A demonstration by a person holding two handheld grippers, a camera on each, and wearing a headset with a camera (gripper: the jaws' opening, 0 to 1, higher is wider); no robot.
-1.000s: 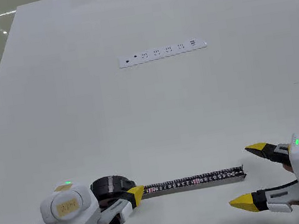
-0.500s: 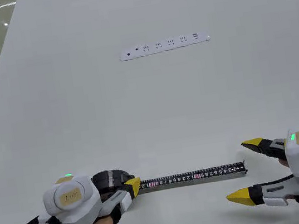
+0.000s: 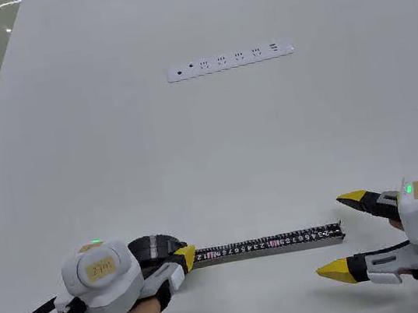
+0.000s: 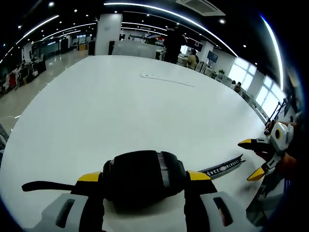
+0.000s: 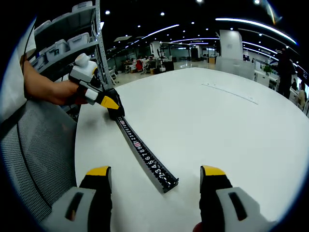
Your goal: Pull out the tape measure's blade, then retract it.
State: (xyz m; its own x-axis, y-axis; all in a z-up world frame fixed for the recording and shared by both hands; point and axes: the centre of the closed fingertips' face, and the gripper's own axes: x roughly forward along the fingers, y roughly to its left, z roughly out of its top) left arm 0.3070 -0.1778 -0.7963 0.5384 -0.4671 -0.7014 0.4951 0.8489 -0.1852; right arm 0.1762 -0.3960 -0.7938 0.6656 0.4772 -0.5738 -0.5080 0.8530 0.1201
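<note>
at lower centre the blade (image 3: 269, 243) lies pulled out; left gripper (image 4: 143, 176) clamps the case (image 3: 153, 247), right gripper (image 3: 341, 233) gapes empty; retraction not yet done.

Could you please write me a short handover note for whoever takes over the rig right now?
Left gripper: shut on the case, low at the table.
Right gripper: open, its jaws on either side of the blade's tip, not gripping it.
Blade: out of the case, lying flat on the table between the two grippers.
Done: the pull-out.
Left: retract the blade into the case.
A power strip lies further back, well apart from the work.
</note>
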